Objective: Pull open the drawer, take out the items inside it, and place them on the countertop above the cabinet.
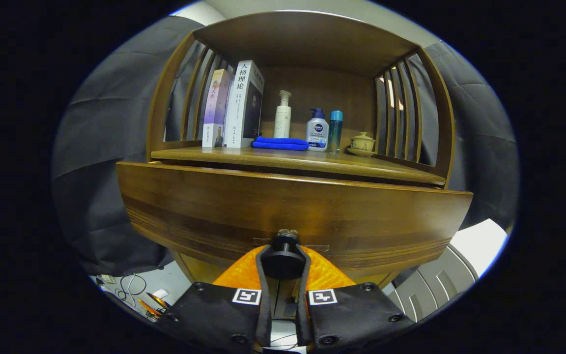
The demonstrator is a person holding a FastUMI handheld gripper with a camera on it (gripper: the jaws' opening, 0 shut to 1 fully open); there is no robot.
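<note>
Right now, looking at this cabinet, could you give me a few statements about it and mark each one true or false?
1. The hand-held gripper has both fingers closed on the drawer knob. True.
2. The blue cloth lies inside the drawer. False: it lies on the countertop, just in front of the white pump bottle.
3. Two books stand upright on the countertop. True.
4. The lidded cup stands between the books and the cloth. False: it stands at the far end, beyond the teal bottle.
</note>
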